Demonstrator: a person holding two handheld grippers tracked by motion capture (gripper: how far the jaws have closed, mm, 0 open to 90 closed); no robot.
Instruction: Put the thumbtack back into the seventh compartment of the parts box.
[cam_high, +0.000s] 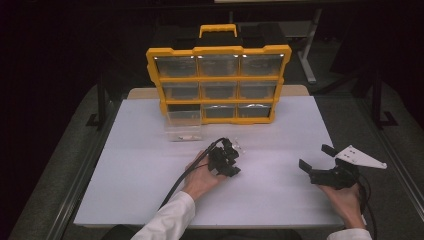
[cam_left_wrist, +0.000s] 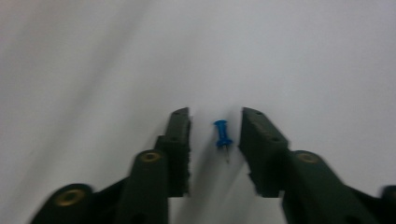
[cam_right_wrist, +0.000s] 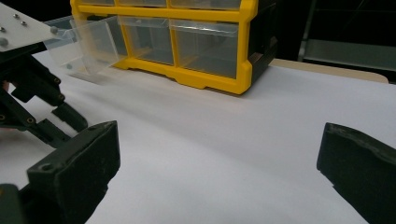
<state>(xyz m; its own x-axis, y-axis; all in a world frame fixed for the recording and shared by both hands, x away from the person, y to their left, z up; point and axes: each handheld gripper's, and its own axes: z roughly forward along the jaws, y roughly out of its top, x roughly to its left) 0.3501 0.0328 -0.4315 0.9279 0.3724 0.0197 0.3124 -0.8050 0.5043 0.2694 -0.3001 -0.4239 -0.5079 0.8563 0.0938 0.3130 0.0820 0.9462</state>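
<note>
A small blue pushpin (cam_left_wrist: 222, 137) lies on the white table top, its needle pointing toward the camera. My left gripper (cam_left_wrist: 215, 114) points down over it with a jaw on either side; a gap shows on both sides of the pin, so the pads do not touch it. In the high view the left gripper (cam_high: 227, 155) sits at the table's middle. My right gripper (cam_high: 315, 156) rests at the right, jaws wide open and with nothing between them (cam_right_wrist: 219, 140).
A yellow organizer (cam_high: 218, 82) with clear drawers stands upright at the back of the table (cam_high: 150, 170). One clear drawer (cam_high: 183, 125) is pulled out at its lower left and holds something small and pale. Dark floor surrounds the table.
</note>
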